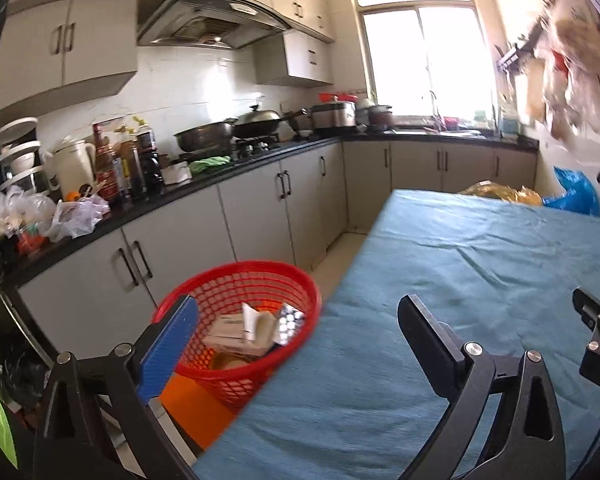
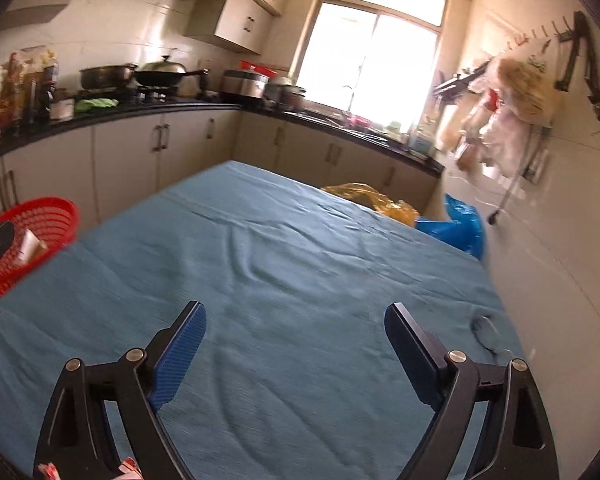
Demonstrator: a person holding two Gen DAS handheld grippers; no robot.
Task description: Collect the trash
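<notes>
While both the left gripper (image 1: 300,340) and right gripper (image 2: 296,348) gape empty over the table (image 2: 300,240), trash sits in the basket (image 1: 236,376); overlooking scraps by the near edge (image 2: 128,468) seems likely.

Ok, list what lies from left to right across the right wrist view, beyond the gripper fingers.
Red basket → blue tablecloth → yellow bag → blue bag → bags hanging on the wall.

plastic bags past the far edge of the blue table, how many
2: a yellow bag at the far edge of the table, and a blue bag right of it by the wall. Others may be hidden behind.
</notes>
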